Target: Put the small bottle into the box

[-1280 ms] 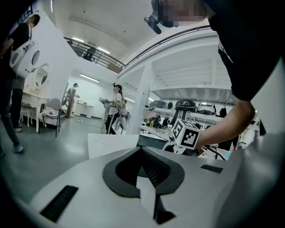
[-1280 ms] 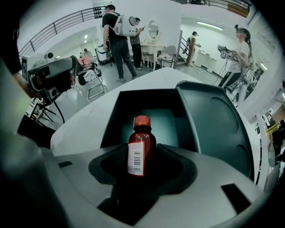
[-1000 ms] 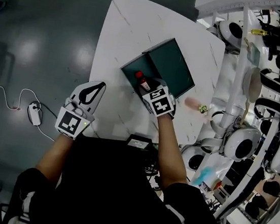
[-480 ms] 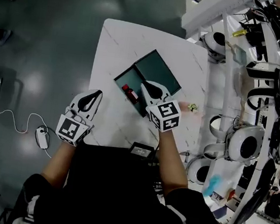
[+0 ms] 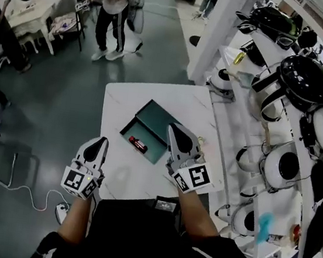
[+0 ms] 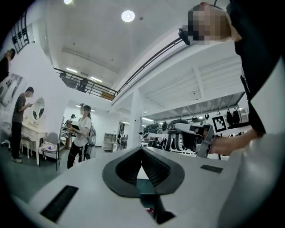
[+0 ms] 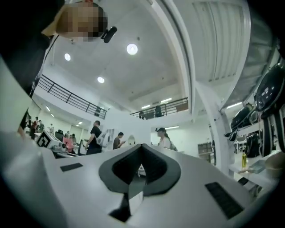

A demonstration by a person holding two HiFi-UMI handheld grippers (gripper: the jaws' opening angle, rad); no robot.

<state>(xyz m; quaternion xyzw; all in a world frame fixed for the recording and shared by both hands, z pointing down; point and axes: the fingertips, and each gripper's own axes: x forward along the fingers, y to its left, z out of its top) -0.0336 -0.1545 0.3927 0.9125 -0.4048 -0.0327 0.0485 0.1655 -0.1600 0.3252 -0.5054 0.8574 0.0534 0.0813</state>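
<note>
The small red-capped bottle (image 5: pixel 137 145) lies inside the open dark green box (image 5: pixel 157 128) on the white table (image 5: pixel 125 100). My right gripper (image 5: pixel 174 128) hovers over the box's right side, lifted and tilted upward, shut with nothing between its jaws. My left gripper (image 5: pixel 101 142) is held left of the box near the table's front, also shut and empty. In the left gripper view, its jaws (image 6: pixel 142 150) meet at the tips and a strip of the green box (image 6: pixel 144 186) shows below them. The right gripper view has its jaws (image 7: pixel 142 147) pointing up at the hall.
A black device (image 5: pixel 166 203) sits at the table's front edge. Shelves of helmets (image 5: pixel 299 73) line the right side. A pillar (image 5: pixel 217 26) stands behind the table. People (image 5: pixel 115 7) stand on the far floor, and a cable (image 5: pixel 35 188) lies at the left.
The right gripper let go of the bottle in the box, shut, and rose away. The head view tilted up, so more of the room shows. The left gripper stayed shut.
</note>
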